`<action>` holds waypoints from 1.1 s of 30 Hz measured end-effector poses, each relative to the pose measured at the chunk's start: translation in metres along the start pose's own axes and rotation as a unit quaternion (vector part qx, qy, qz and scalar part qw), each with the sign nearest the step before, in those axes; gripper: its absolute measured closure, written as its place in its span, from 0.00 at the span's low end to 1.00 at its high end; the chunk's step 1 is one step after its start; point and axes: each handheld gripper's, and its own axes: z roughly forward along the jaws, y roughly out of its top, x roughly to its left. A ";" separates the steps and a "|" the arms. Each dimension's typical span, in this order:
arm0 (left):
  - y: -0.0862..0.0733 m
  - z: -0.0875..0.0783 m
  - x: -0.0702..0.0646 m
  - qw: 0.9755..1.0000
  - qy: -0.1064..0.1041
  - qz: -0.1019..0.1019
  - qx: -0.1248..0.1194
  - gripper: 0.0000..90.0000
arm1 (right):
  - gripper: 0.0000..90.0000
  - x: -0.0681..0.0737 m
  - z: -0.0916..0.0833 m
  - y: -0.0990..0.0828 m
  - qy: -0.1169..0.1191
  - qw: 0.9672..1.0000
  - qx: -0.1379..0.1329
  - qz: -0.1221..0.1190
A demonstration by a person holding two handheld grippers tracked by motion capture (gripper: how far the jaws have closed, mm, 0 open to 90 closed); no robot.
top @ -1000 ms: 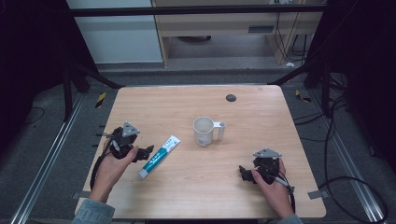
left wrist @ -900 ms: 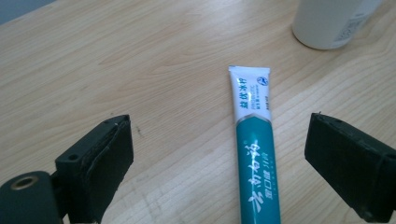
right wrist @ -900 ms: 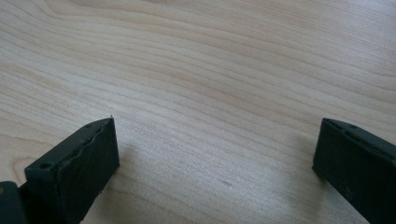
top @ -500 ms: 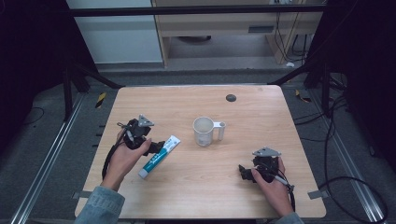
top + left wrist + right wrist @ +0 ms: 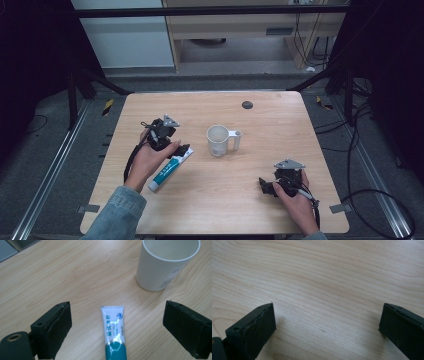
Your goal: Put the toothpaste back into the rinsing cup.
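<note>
On the wooden tabletop, the left gripper hangs over a toothpaste tube near a white cup, its fingers spread wide around the tube's flat end, while the right gripper rests apart with fingers wide open, holding nothing.

A toothpaste tube lies flat on the wooden table, left of centre and toward the near side. It is white at its flat crimped end, with small blue print, and teal toward the cap end. It lies at a slant: the crimped end points far and right, the other end near and left, partly under a hand.
</note>
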 end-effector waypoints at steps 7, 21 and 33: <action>0.004 0.014 -0.007 1.000 -0.004 -0.002 0.026 0.11 | 0.01 -0.006 -0.007 -0.006 -0.004 1.000 0.000 0.008; -0.003 0.037 -0.007 0.994 -0.011 0.001 0.107 0.25 | 0.01 -0.006 -0.007 -0.006 -0.003 1.000 0.001 0.009; -0.022 0.047 0.002 0.988 -0.012 -0.025 0.150 0.42 | 0.01 -0.006 -0.007 -0.006 -0.003 1.000 0.001 0.009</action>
